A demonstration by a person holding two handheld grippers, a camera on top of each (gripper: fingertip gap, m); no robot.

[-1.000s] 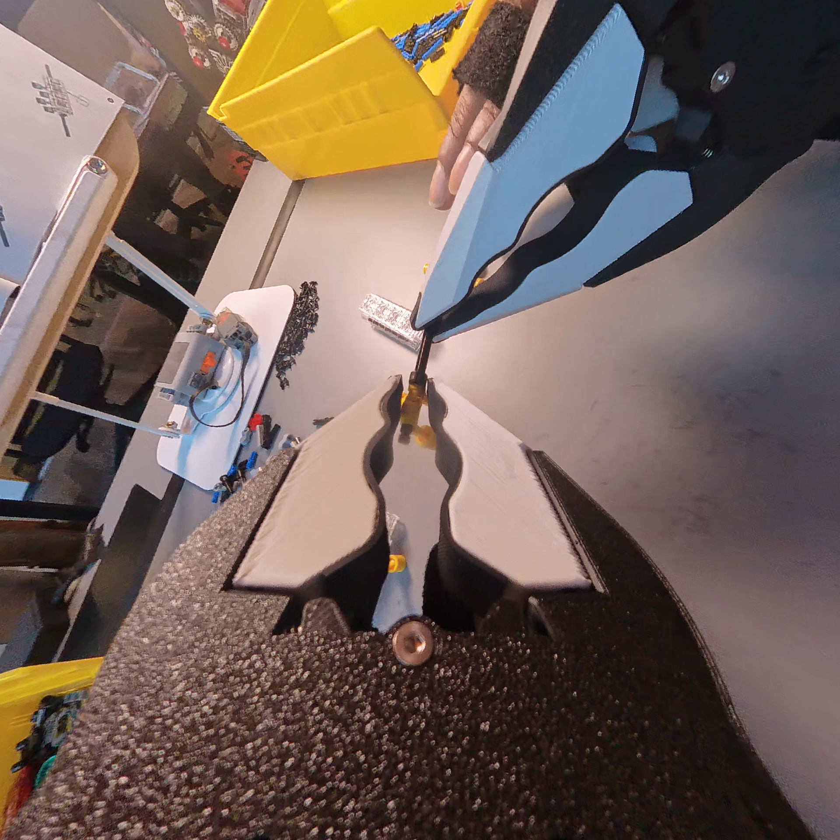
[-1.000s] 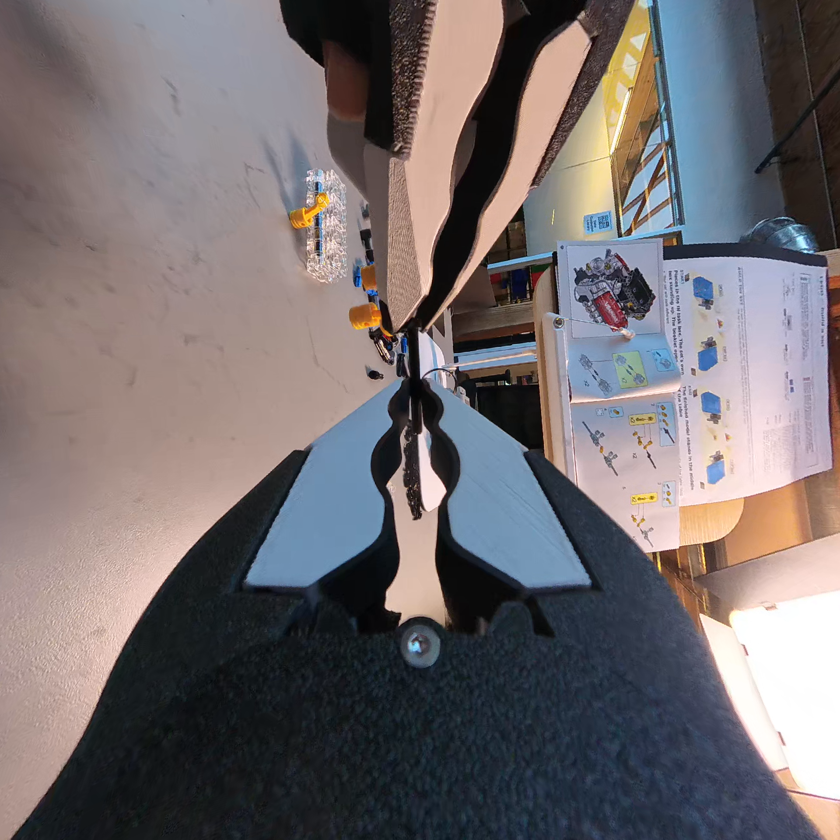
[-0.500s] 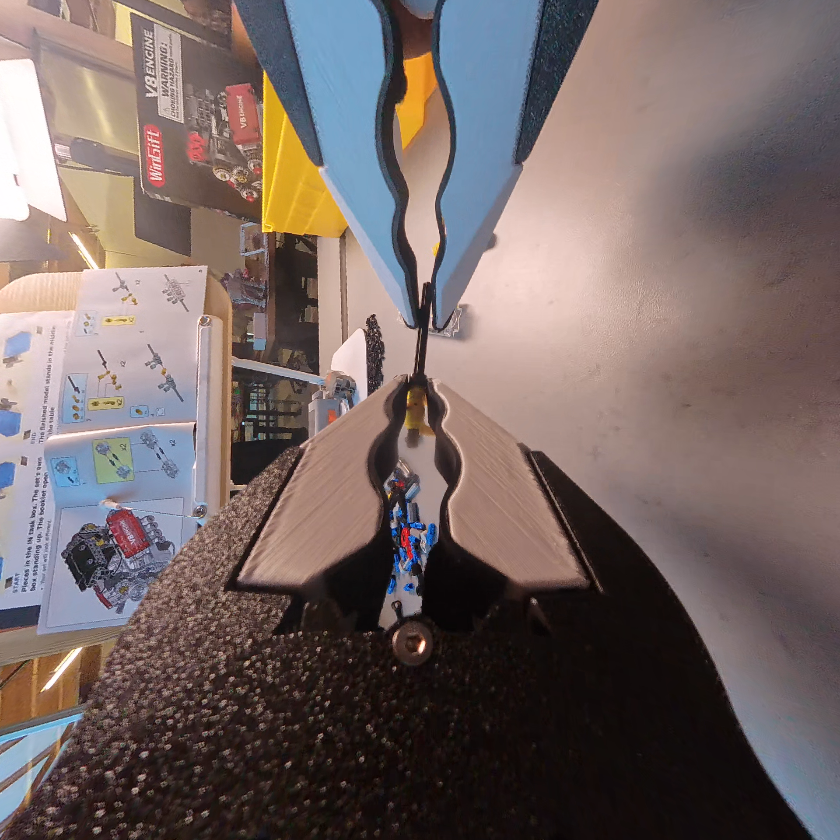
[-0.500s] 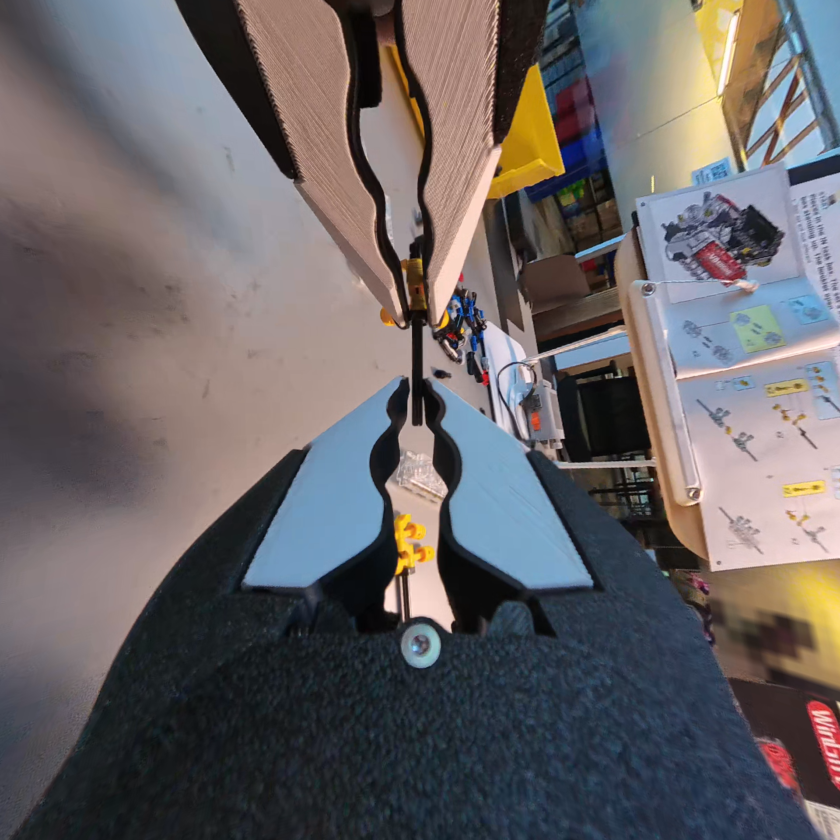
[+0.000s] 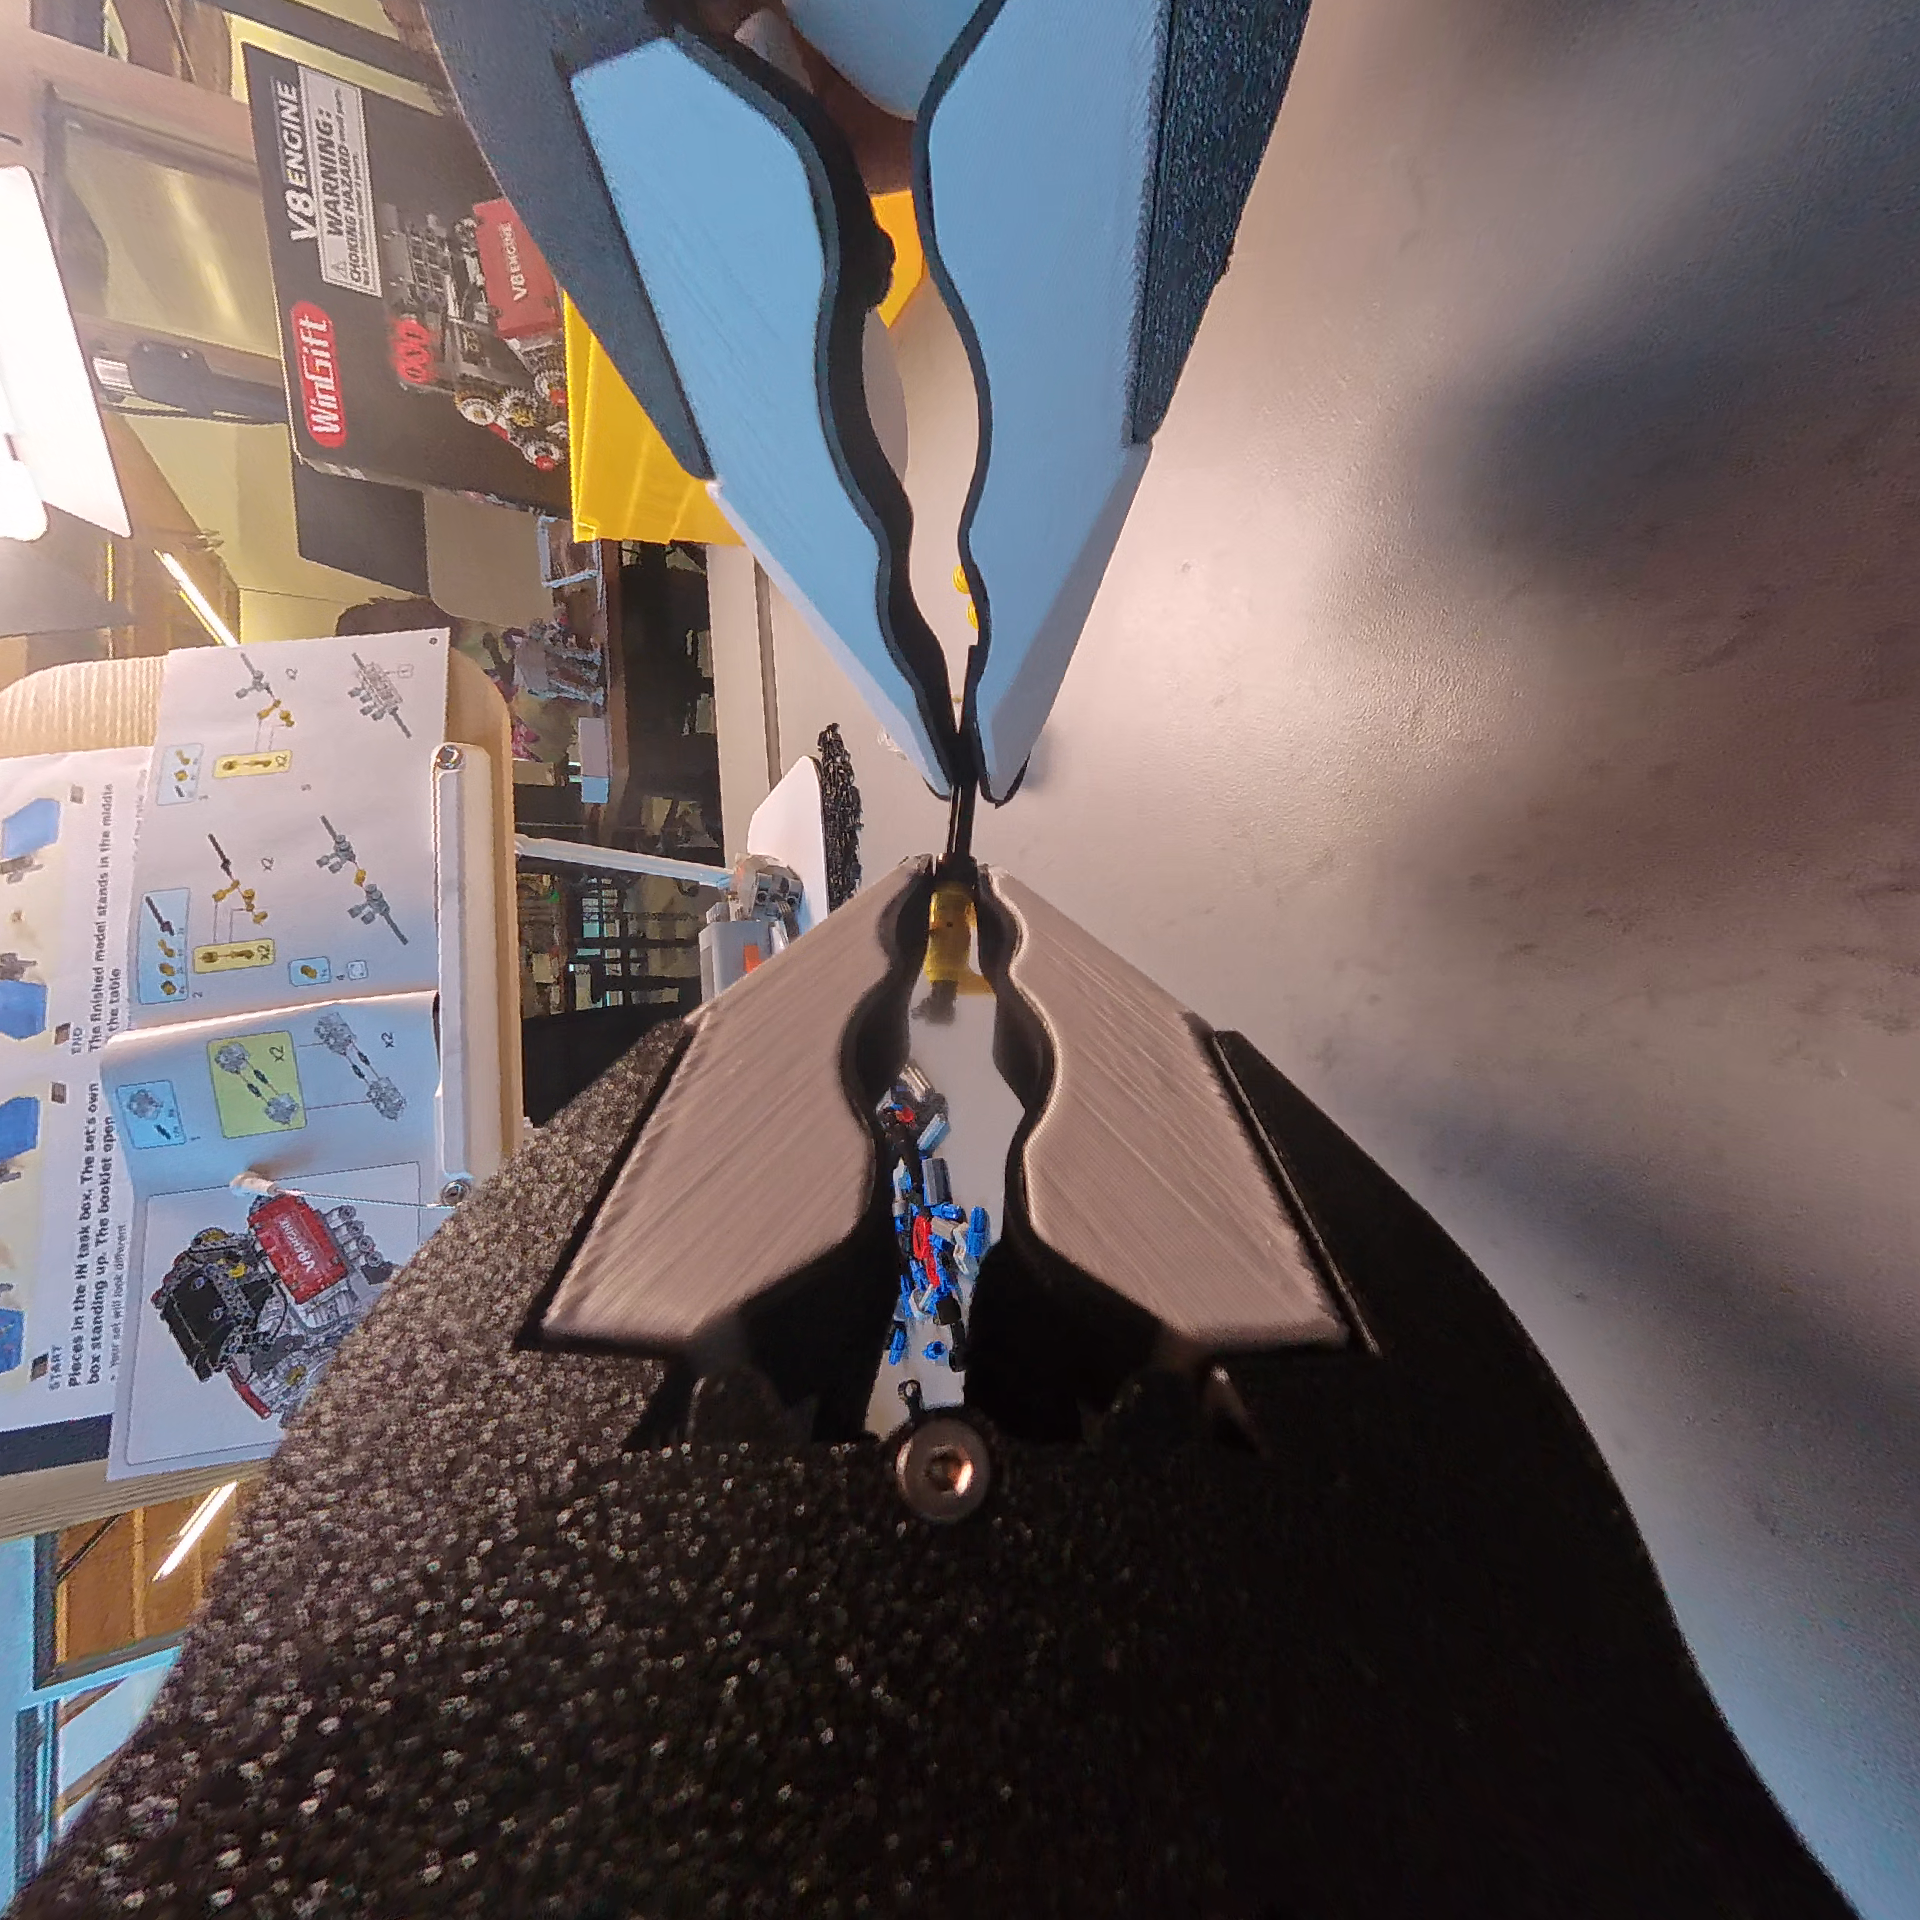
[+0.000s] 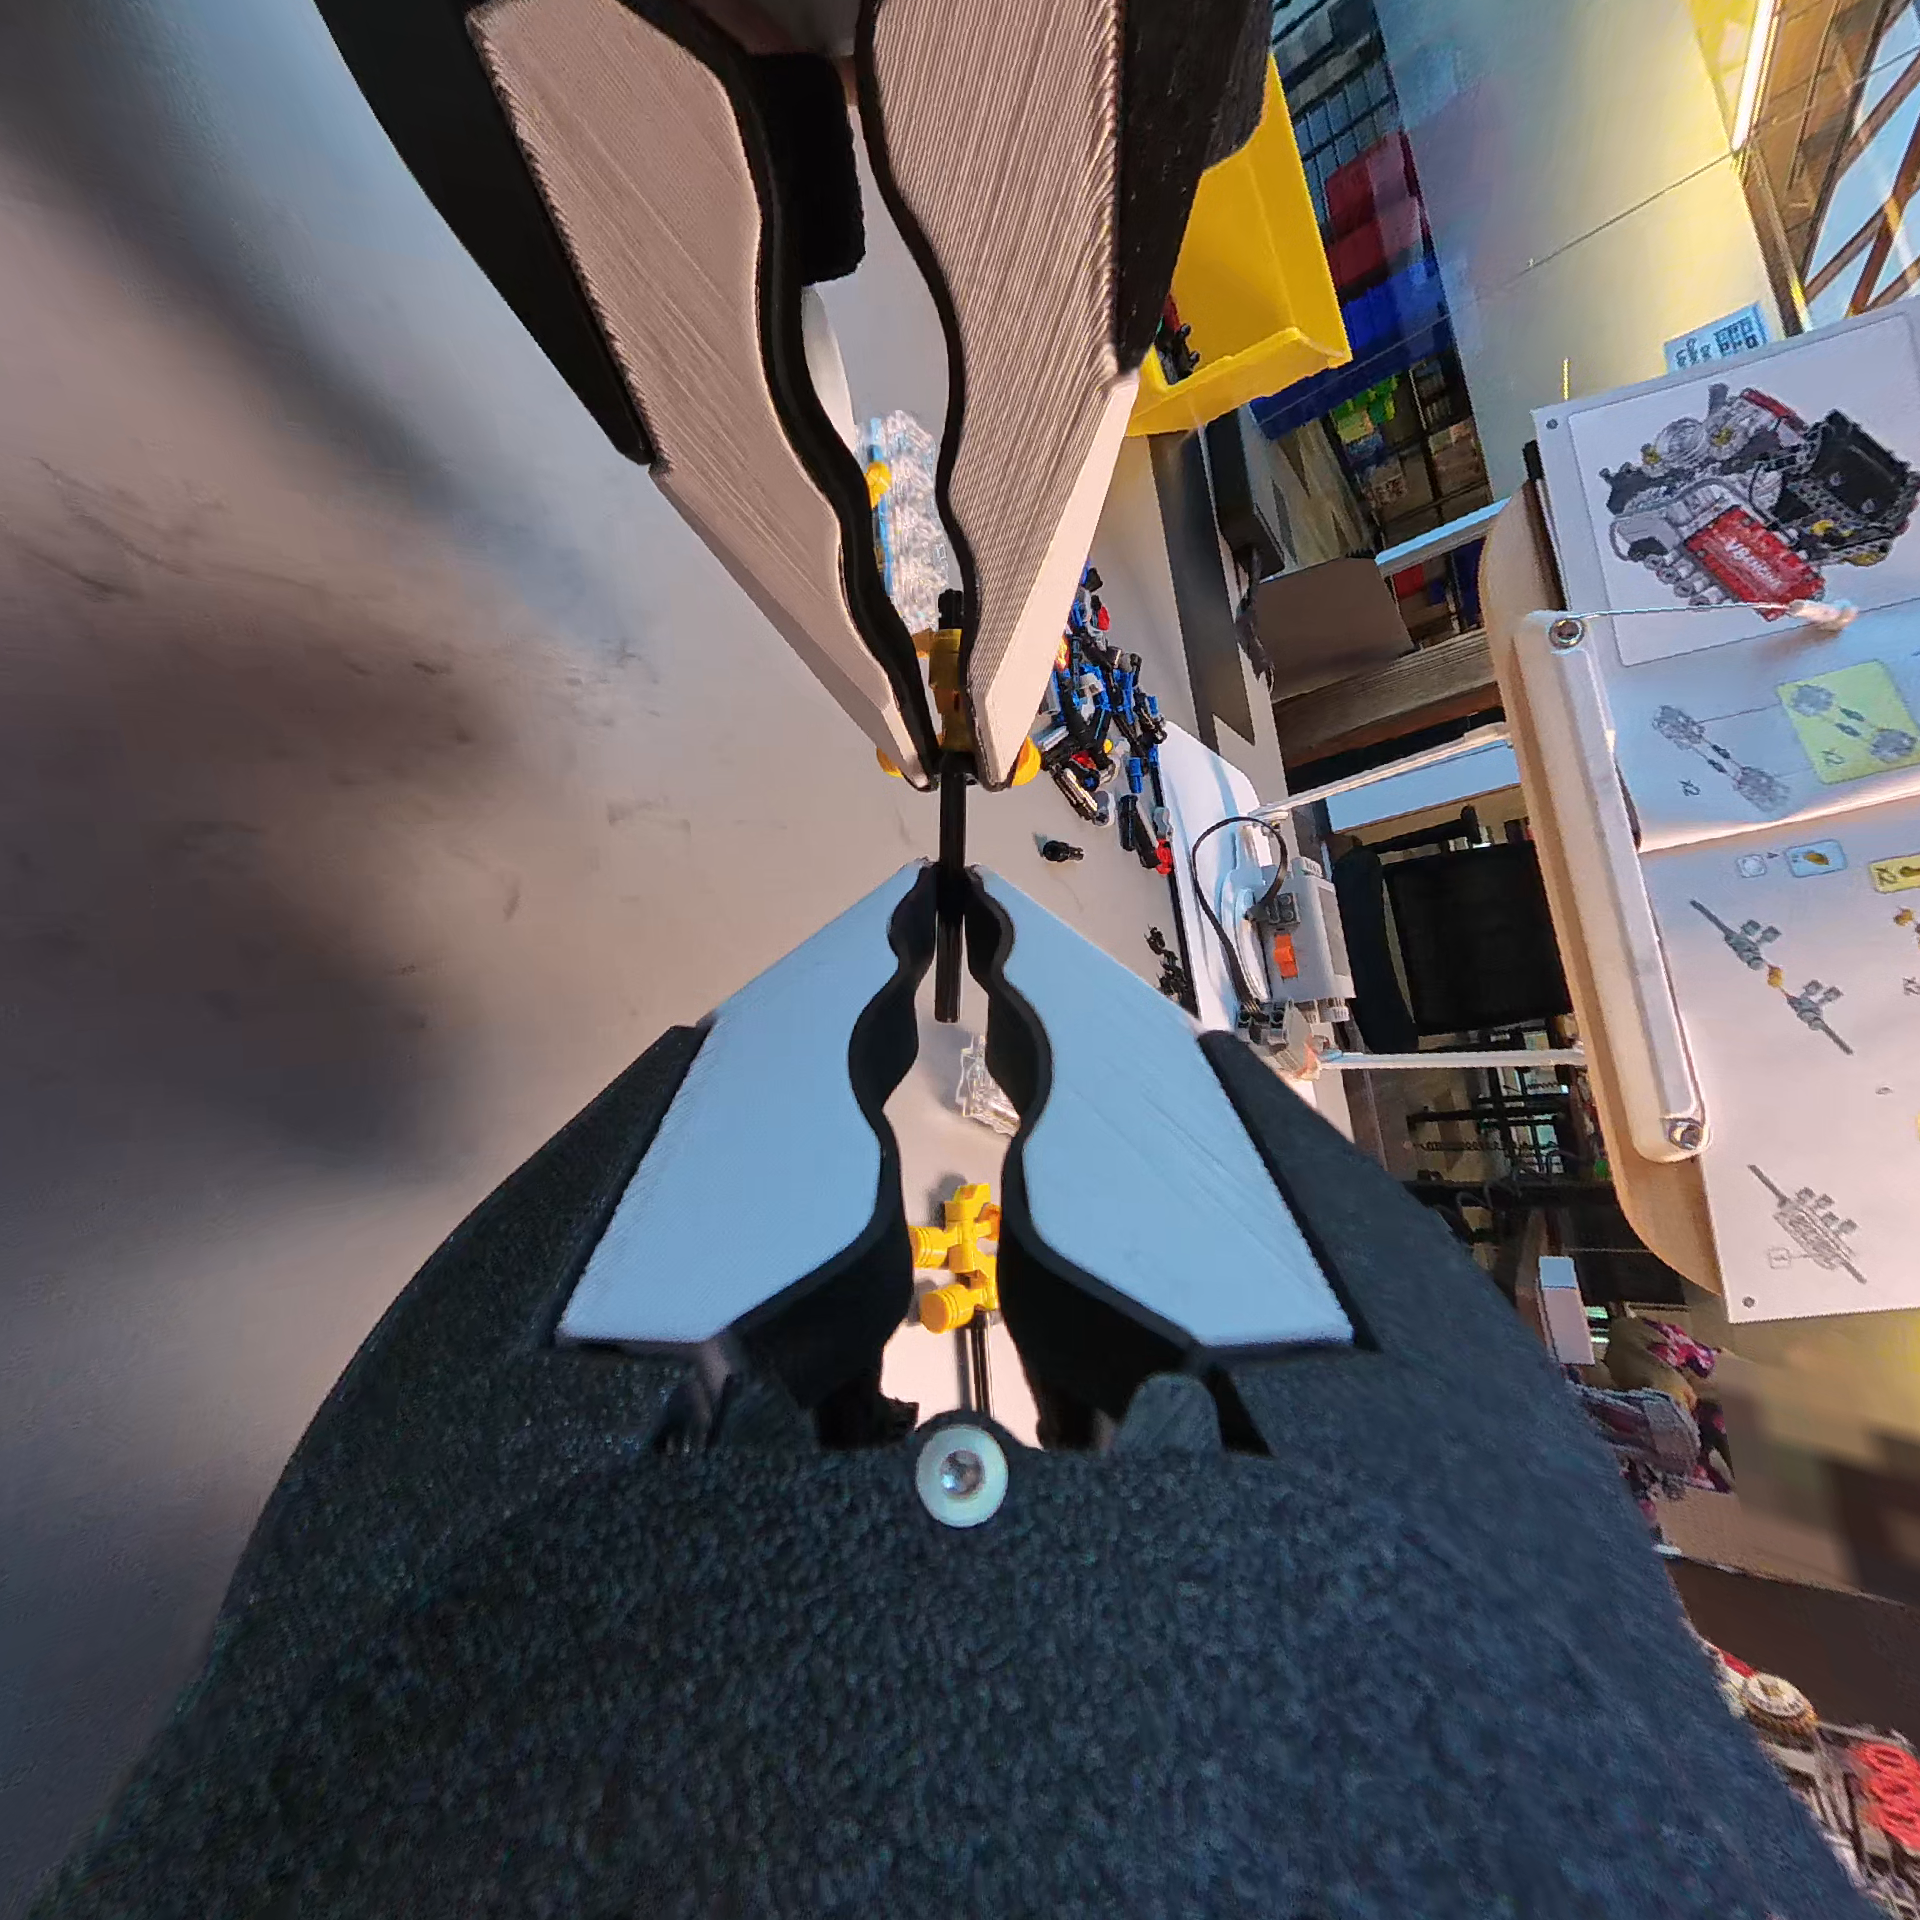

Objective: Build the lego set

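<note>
Left gripper (image 5: 953, 868): grey ridged fingers pressed together at the tips, clamped on a small yellow cylindrical connector piece (image 5: 948, 930); seen from the right wrist view (image 6: 951, 764) it points toward the camera.
Right gripper (image 6: 948, 873): pale fingers closed at the tips on a thin black plastic axle rod (image 6: 948, 914); in the left wrist view (image 5: 968, 784) it comes in from the top, tip to tip with the left one.
Axle and connector: the black rod (image 5: 961, 826) bridges the short gap between the two grippers, one end in the right tips, the other running into the yellow piece (image 6: 948, 675) held by the left; both are held above the table.
Table (image 5: 1507, 831): smooth grey surface under both grippers.
Loose parts: a scatter of small blue, black and red pieces (image 6: 1101, 717) lies on the table near a white tray (image 6: 1210, 821); a yellow cross-shaped assembly (image 6: 961, 1247) and a clear studded brick (image 6: 909, 509) lie on the table apart from them.
Motor unit: a grey block with an orange switch and a black cable (image 6: 1288, 956) sits on the white tray.
Instruction sheets (image 5: 270, 935): printed pages clipped on an upright wooden stand beside the table.
Yellow plastic bin (image 6: 1247, 281): at the table's far edge, with some parts inside.
Product box (image 5: 405, 281): dark carton standing behind the yellow bin.
</note>
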